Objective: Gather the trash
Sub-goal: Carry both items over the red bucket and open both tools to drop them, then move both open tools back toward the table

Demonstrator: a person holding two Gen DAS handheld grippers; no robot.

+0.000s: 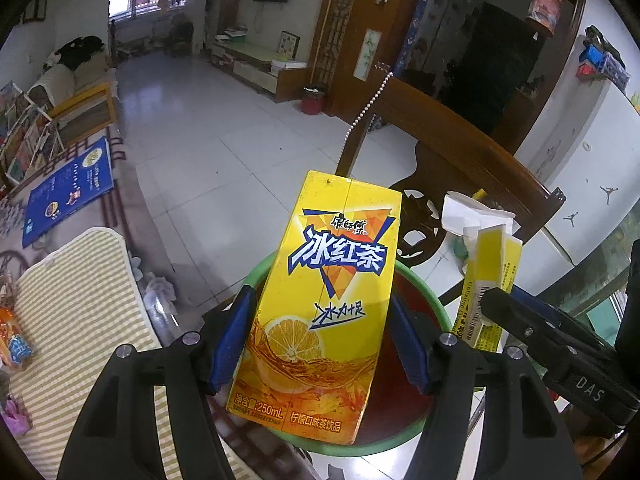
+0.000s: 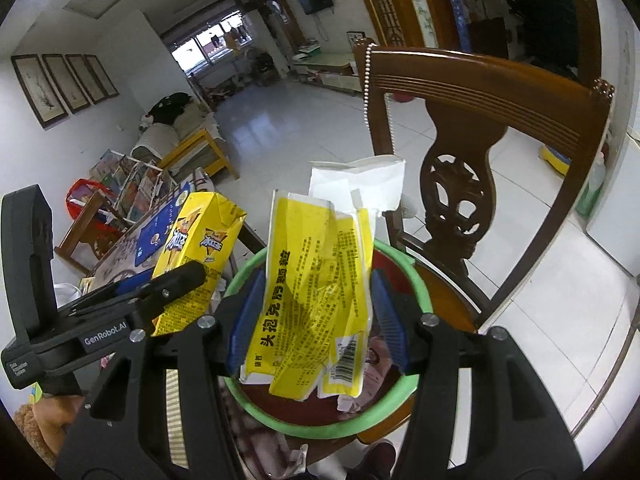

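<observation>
My left gripper is shut on a yellow iced-tea carton and holds it upright over a green-rimmed red bin. The carton also shows in the right wrist view, with the left gripper around it. My right gripper is shut on a crumpled yellow and white medicine box, held above the same bin. That box and the right gripper show at the right of the left wrist view.
A carved wooden chair stands under and behind the bin. A striped cloth covers the table at the left, with small wrappers on it. White tiled floor stretches beyond.
</observation>
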